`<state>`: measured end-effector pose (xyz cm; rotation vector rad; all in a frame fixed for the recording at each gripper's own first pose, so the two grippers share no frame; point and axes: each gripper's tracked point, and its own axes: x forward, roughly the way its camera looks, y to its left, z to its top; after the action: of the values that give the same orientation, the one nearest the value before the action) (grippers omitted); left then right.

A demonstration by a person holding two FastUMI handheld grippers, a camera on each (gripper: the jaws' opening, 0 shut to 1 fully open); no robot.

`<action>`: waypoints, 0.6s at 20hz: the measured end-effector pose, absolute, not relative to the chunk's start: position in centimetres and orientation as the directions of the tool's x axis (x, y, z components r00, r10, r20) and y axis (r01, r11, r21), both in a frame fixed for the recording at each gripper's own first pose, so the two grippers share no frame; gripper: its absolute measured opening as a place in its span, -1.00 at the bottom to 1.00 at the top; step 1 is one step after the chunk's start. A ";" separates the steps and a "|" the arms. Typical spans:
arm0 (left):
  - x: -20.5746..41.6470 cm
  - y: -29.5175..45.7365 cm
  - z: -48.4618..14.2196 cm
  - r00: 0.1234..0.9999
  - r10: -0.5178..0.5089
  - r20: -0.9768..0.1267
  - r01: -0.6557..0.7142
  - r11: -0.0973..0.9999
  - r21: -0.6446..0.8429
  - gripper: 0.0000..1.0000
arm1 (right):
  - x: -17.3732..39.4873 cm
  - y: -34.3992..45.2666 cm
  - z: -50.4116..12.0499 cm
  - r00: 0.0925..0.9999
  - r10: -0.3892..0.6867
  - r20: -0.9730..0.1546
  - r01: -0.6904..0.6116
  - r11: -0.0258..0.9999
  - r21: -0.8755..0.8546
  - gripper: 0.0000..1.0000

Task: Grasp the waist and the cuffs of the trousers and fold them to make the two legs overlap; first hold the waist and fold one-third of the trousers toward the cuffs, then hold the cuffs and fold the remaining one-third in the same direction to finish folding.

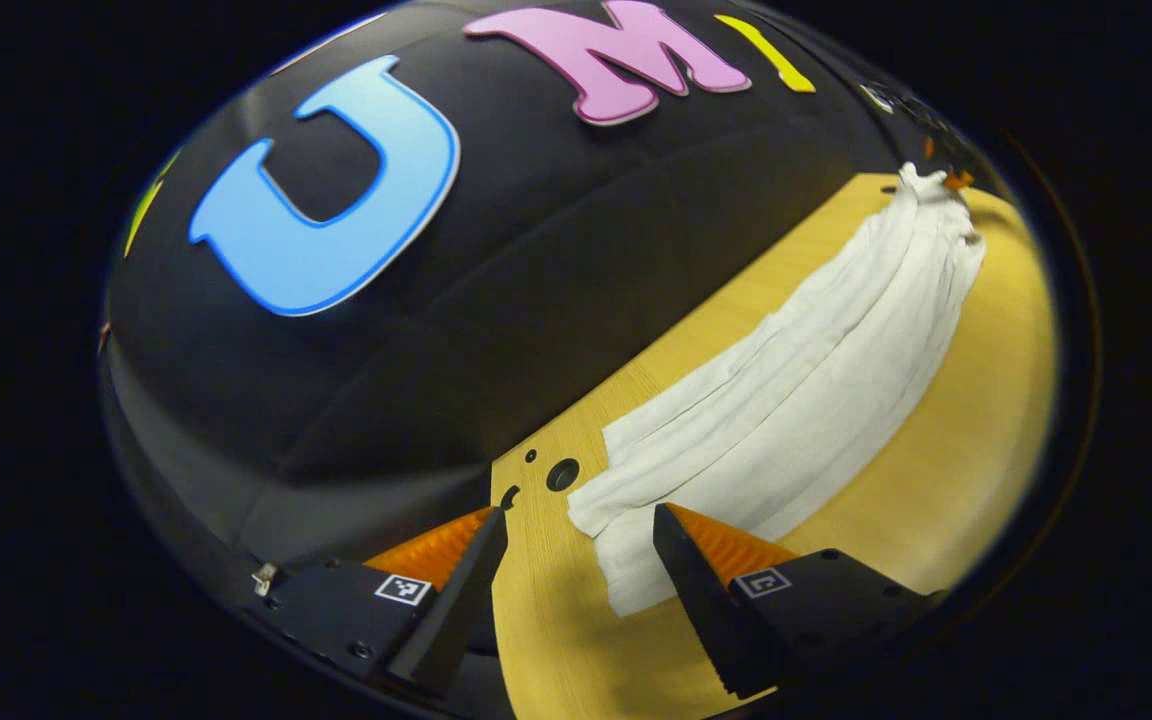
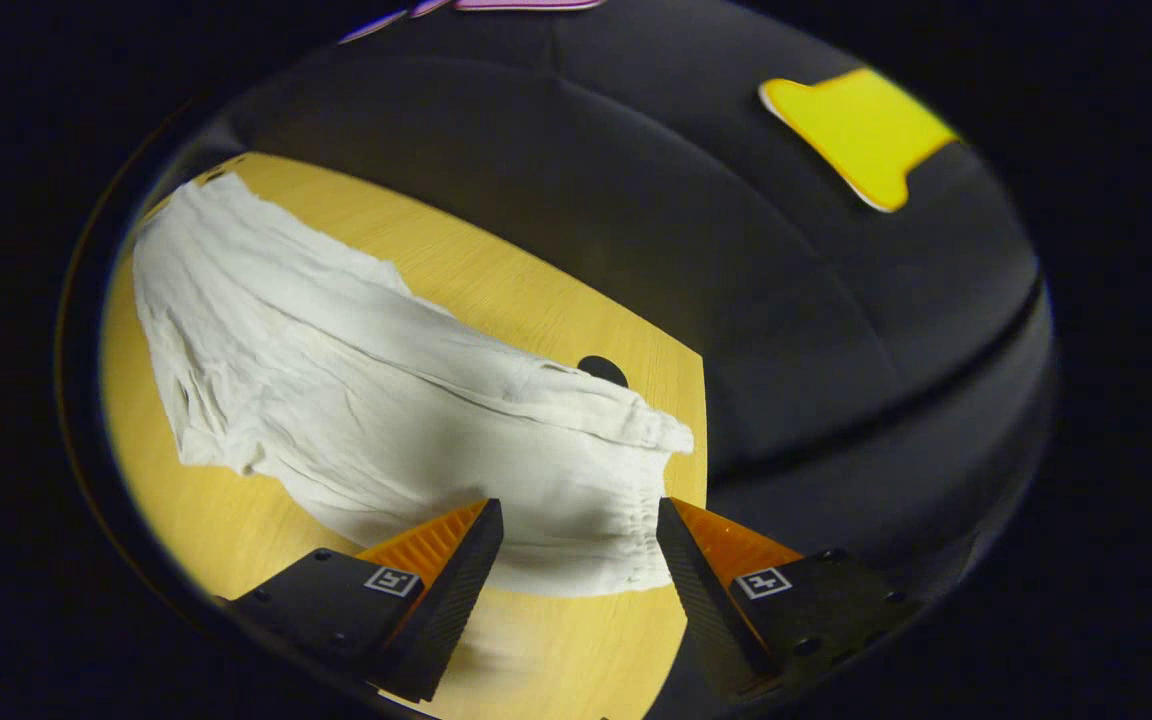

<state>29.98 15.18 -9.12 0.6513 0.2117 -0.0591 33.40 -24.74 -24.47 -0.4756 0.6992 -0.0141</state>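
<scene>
We're seeing the left gripper (image 1: 579, 530) hanging with jaws spread wide over the wooden table (image 1: 946, 480), nothing between the fingers. White trousers (image 1: 806, 390) are lying flat, running from near the right fingertip away toward the far end. The cuffs (image 1: 626, 520) are sitting just beside a round table hole (image 1: 562, 474). Black cloth wall (image 1: 496, 290) is standing behind.

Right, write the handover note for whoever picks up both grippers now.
Left gripper: open, over the cuff end of the trousers, holding nothing.
Right gripper: open, over the gathered waist, holding nothing.
Trousers lie lengthwise on the wooden table, the legs apparently already overlapped.
Left to do: grip the waist, fold one-third toward the cuffs, then fold the cuff third the same way.
</scene>
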 end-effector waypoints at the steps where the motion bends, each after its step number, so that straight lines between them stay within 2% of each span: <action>1: 28.7 15.2 -8.8 0.978 0.014 -0.206 0.107 0.818 0.565 0.89 | 32.8 -25.1 -24.5 0.768 -0.172 -0.617 -0.093 0.923 -0.374 0.96; 7: 21.2 15.1 -8.1 0.976 0.058 -0.209 0.019 0.937 0.350 0.89 | 31.1 -26.3 -24.5 0.795 -0.159 -0.585 0.097 0.986 -0.136 0.95; 12: 16.7 17.0 -8.7 0.961 0.138 -0.239 -0.103 0.983 0.153 0.91 | 31.5 -27.5 -24.9 0.797 -0.203 -0.569 0.279 0.959 0.049 0.95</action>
<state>16.70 17.05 -8.67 0.1405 0.2514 0.1223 31.54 -27.50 -24.88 0.1328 0.5947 -0.2591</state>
